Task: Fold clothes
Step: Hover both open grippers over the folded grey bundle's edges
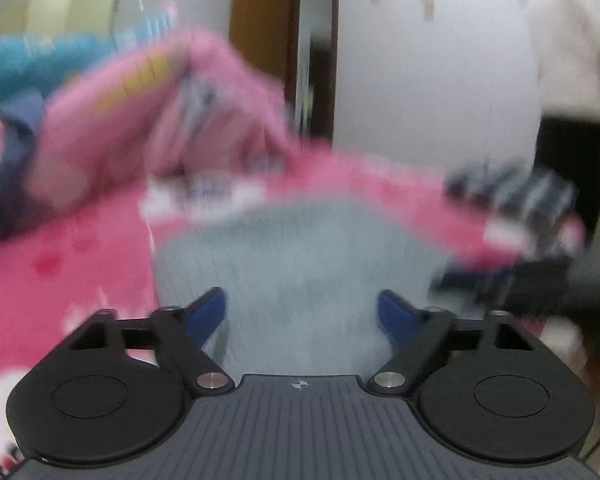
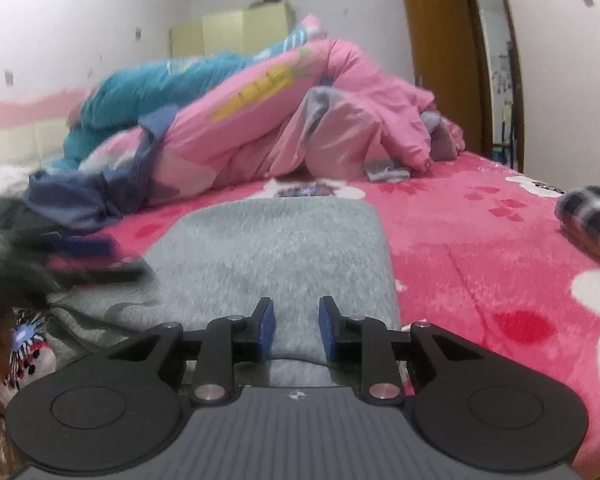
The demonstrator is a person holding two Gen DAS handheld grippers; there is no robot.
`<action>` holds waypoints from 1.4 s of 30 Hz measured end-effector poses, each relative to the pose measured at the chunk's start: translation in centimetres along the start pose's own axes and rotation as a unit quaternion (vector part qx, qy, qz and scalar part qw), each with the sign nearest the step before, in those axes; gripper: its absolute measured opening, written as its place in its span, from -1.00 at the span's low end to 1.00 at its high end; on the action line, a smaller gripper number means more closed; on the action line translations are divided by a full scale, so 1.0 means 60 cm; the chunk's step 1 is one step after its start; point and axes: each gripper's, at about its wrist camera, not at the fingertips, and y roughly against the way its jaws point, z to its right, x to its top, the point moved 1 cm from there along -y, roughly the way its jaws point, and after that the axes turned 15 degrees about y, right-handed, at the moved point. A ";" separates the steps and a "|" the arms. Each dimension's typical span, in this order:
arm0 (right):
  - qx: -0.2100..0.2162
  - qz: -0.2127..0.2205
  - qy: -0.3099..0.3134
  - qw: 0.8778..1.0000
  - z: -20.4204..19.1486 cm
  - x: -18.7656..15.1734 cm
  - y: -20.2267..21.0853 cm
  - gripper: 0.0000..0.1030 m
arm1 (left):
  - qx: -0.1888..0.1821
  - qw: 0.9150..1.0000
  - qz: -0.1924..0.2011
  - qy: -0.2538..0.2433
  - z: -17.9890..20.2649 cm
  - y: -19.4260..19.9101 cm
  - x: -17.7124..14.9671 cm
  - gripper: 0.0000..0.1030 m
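Lying flat on a pink bedspread [image 2: 480, 248], a grey fleecy garment [image 2: 284, 248] stretches straight ahead of both tools, already folded into a neat block with a squared far edge.

The right gripper [image 2: 296, 330] hovers low over the near end of that garment. Its blue pads [image 2: 267, 330] stand a small way apart, with grey fleece showing in the gap between them; the pads do not press on the cloth, so the tool is slightly spread rather than pinching. To its left, past the garment's edge, the other tool appears as a dark blur with a streak of blue.

The left gripper [image 1: 302, 316] is spread wide, its blue pads [image 1: 206, 314] well apart, and the same grey garment [image 1: 300, 264] fills the space ahead of and beneath them. Nothing is caught between them. This view is heavily blurred.

Beyond the garment's far edge, a heap of bedding rises: a pink quilt [image 2: 300, 112] with a yellow pattern, and a teal quilt [image 2: 152, 84] behind it to the left. Dark blue cloth [image 2: 72, 192] trails off the heap, ahead and to the left of the right tool. Off to the right of the right tool, near the bed's edge, lies a black-and-white checked cloth [image 2: 592, 216]. A brown wooden door [image 2: 440, 60] stands in the far right corner.
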 end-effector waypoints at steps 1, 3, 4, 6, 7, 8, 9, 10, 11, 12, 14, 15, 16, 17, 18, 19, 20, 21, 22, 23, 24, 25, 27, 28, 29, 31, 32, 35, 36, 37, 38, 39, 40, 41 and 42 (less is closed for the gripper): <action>0.001 -0.008 0.004 1.000 0.003 0.014 0.002 -0.43 | 0.007 1.000 0.003 0.000 0.002 0.000 -0.005 0.57; 0.005 0.011 0.004 1.000 0.017 0.054 0.007 -0.31 | 0.017 1.000 0.000 0.006 0.006 0.001 -0.005 0.57; 0.012 0.024 -0.003 1.000 0.028 0.077 0.005 -0.26 | 0.021 1.000 -0.005 0.011 0.007 -0.001 -0.002 0.58; 0.022 0.023 -0.012 0.999 0.047 0.110 -0.027 -0.23 | 0.027 0.999 -0.011 0.017 0.008 -0.002 0.000 0.60; 0.022 0.012 -0.015 1.000 0.055 0.118 -0.053 -0.23 | 0.031 0.999 -0.014 0.017 0.008 -0.002 0.001 0.60; 0.022 0.000 -0.017 1.000 0.063 0.127 -0.080 -0.23 | 0.034 0.999 -0.016 0.017 0.008 0.000 0.001 0.60; 0.032 -0.024 -0.033 0.999 0.071 0.124 -0.112 -0.23 | 0.038 0.999 -0.019 0.017 0.009 0.000 0.001 0.60; 0.050 -0.060 -0.059 0.995 0.079 0.109 -0.151 -0.22 | 0.041 0.999 -0.023 0.020 0.010 -0.002 0.003 0.60; 0.068 -0.097 -0.086 0.989 0.086 0.095 -0.189 -0.22 | 0.043 0.998 -0.026 0.023 0.011 -0.003 0.005 0.61; 0.077 -0.113 -0.105 0.985 0.092 0.081 -0.215 -0.22 | 0.046 0.998 -0.029 0.027 0.011 -0.005 0.008 0.61; 0.080 -0.119 -0.105 0.984 0.097 0.089 -0.222 -0.22 | 0.050 0.998 -0.035 0.034 0.011 -0.008 0.012 0.61; 0.079 -0.124 -0.104 0.984 0.097 0.101 -0.220 -0.22 | 0.051 0.997 -0.037 0.035 0.011 -0.008 0.012 0.61; 0.079 -0.120 -0.101 0.984 0.096 0.115 -0.215 -0.22 | 0.053 0.997 -0.039 0.037 0.012 -0.008 0.013 0.62; 0.082 -0.108 -0.095 0.986 0.094 0.130 -0.210 -0.22 | 0.055 0.997 -0.041 0.038 0.012 -0.008 0.013 0.62; 0.079 -0.097 -0.087 0.988 0.091 0.142 -0.206 -0.22 | 0.058 0.997 -0.042 0.040 0.013 -0.008 0.014 0.62; 0.070 -0.092 -0.082 0.990 0.089 0.148 -0.209 -0.22 | 0.060 0.996 -0.043 0.041 0.014 -0.008 0.014 0.62; 0.064 -0.097 -0.082 0.990 0.089 0.148 -0.219 -0.22 | 0.062 0.996 -0.045 0.043 0.015 -0.008 0.015 0.62; 0.059 -0.113 -0.079 0.989 0.088 0.140 -0.236 -0.24 | 0.064 0.996 -0.048 0.045 0.015 -0.009 0.016 0.62; 0.051 -0.130 -0.070 0.988 0.086 0.125 -0.257 -0.23 | 0.066 0.995 -0.051 0.047 0.016 -0.009 0.018 0.62; 0.044 -0.141 -0.060 0.987 0.084 0.107 -0.275 -0.21 | 0.067 0.995 -0.053 0.048 0.017 -0.009 0.019 0.62; 0.039 -0.144 -0.060 0.987 0.084 0.101 -0.280 -0.21 | 0.068 0.995 -0.055 0.050 0.018 -0.008 0.020 0.62; 0.036 -0.138 -0.069 0.987 0.088 0.106 -0.272 -0.21 | 0.070 0.995 -0.058 0.052 0.018 -0.008 0.021 0.62; 0.031 -0.126 -0.087 0.988 0.096 0.114 -0.257 -0.21 | 0.072 0.994 -0.062 0.056 0.016 -0.008 0.022 0.63; 0.028 -0.115 -0.091 0.989 0.097 0.120 -0.242 -0.21 | 0.072 0.994 -0.063 0.057 0.015 -0.008 0.022 0.63; 0.027 -0.097 -0.092 0.991 0.097 0.127 -0.217 -0.21 | 0.073 0.994 -0.064 0.058 0.015 -0.008 0.022 0.63; 0.033 -0.061 -0.100 0.993 0.101 0.136 -0.168 -0.21 | 0.075 0.993 -0.066 0.059 0.015 -0.008 0.023 0.63; 0.038 -0.051 -0.100 0.993 0.101 0.137 -0.148 -0.21 | 0.076 0.993 -0.067 0.059 0.015 -0.008 0.024 0.63; 0.043 -0.047 -0.082 0.995 0.094 0.127 -0.108 -0.21 | 0.080 0.993 -0.068 0.059 0.017 -0.008 0.024 0.63; 0.040 -0.058 -0.075 0.995 0.091 0.115 -0.106 -0.21 | 0.082 0.992 -0.069 0.059 0.016 -0.008 0.024 0.64; 0.036 -0.075 -0.068 0.994 0.089 0.099 -0.109 -0.21 | 0.083 0.992 -0.070 0.059 0.017 -0.008 0.024 0.64; 0.032 -0.098 -0.066 0.993 0.087 0.081 -0.115 -0.21 | 0.084 0.992 -0.071 0.057 0.018 -0.008 0.024 0.64; 0.025 -0.120 -0.065 0.990 0.086 0.063 -0.125 -0.21 | 0.086 0.992 -0.072 0.056 0.019 -0.008 0.024 0.64; 0.019 -0.122 -0.064 0.990 0.086 0.050 -0.126 -0.20 | 0.088 0.992 -0.072 0.054 0.020 -0.008 0.024 0.64; 0.016 -0.112 -0.067 0.991 0.086 0.045 -0.116 -0.20 | 0.091 0.992 -0.072 0.053 0.020 -0.008 0.024 0.64; 0.012 -0.104 -0.073 0.992 0.087 0.047 -0.104 -0.20 | 0.093 0.992 -0.071 0.052 0.021 -0.007 0.024 0.65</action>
